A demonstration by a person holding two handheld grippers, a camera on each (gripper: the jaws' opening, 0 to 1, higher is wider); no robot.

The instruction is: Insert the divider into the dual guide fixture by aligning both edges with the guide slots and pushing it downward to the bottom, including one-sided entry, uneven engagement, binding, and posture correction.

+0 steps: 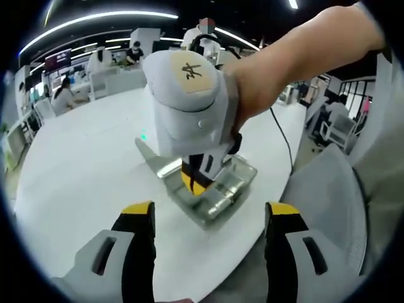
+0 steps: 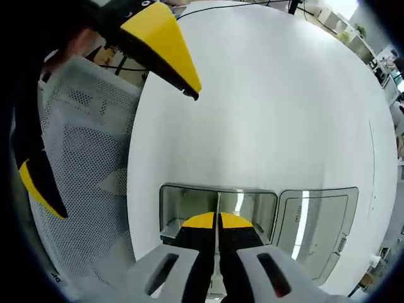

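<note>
The dual guide fixture (image 2: 252,205) is a clear open-topped box on the white round table (image 2: 265,107). My right gripper (image 2: 218,219) points down into it, shut on the thin clear divider (image 2: 218,201), which I see edge-on standing across the middle of the box. In the left gripper view a person's hand holds that right gripper (image 1: 196,182) upright over the fixture (image 1: 227,189). My left gripper (image 1: 211,211) hovers in front of the fixture, open and holding nothing; one of its yellow fingers (image 2: 161,44) reaches into the right gripper view from the upper left.
A flat clear tray-like piece (image 2: 315,221) lies against the fixture's side. A grey mesh chair (image 2: 82,158) stands close to the table's edge near the fixture. A black cable (image 1: 284,142) runs over the table. People sit at desks far behind.
</note>
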